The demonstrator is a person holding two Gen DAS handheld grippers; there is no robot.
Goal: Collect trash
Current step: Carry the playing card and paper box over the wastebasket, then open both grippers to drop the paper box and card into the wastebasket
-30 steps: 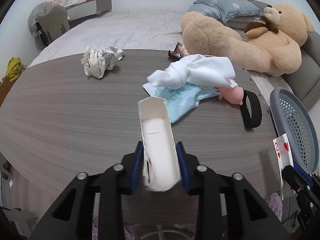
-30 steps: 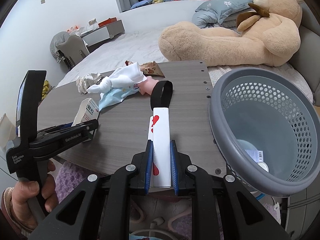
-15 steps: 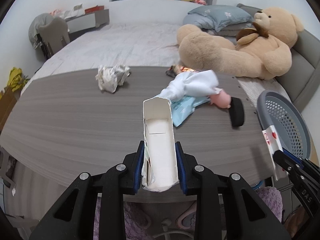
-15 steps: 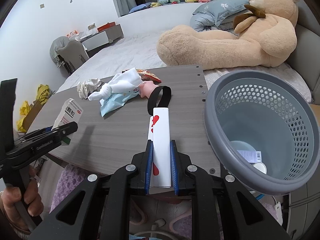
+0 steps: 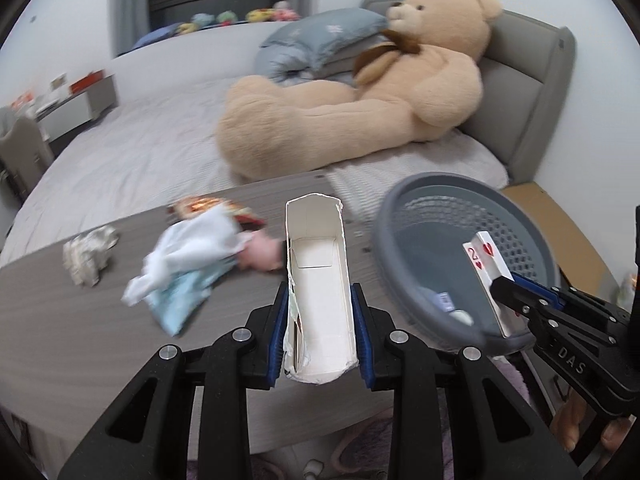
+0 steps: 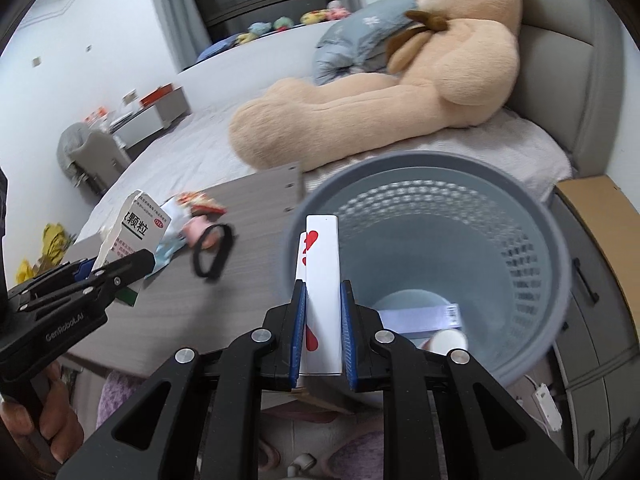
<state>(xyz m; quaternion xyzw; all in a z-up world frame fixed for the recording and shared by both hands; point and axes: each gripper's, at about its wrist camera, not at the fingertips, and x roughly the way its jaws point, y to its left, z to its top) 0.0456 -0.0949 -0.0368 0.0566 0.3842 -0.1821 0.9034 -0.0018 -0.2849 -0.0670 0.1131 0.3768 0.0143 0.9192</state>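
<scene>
I am in a bedroom of a home. Ahead of me a wide bed with a pale grey quilted cover [image 5: 132, 152] runs up to a grey padded headboard [image 5: 528, 92], and a big tan plush teddy bear [image 5: 360, 112] sprawls across it against blue-grey pillows [image 5: 320, 40]. Small colourful soft toys [image 6: 288, 20] line the sill under a dark window hung with grey curtains [image 6: 176, 8]. A grey wood-grain table [image 5: 80, 340] stands at the foot of the bed, and a grey perforated plastic wastebasket [image 6: 520, 280] stands beside it.
</scene>
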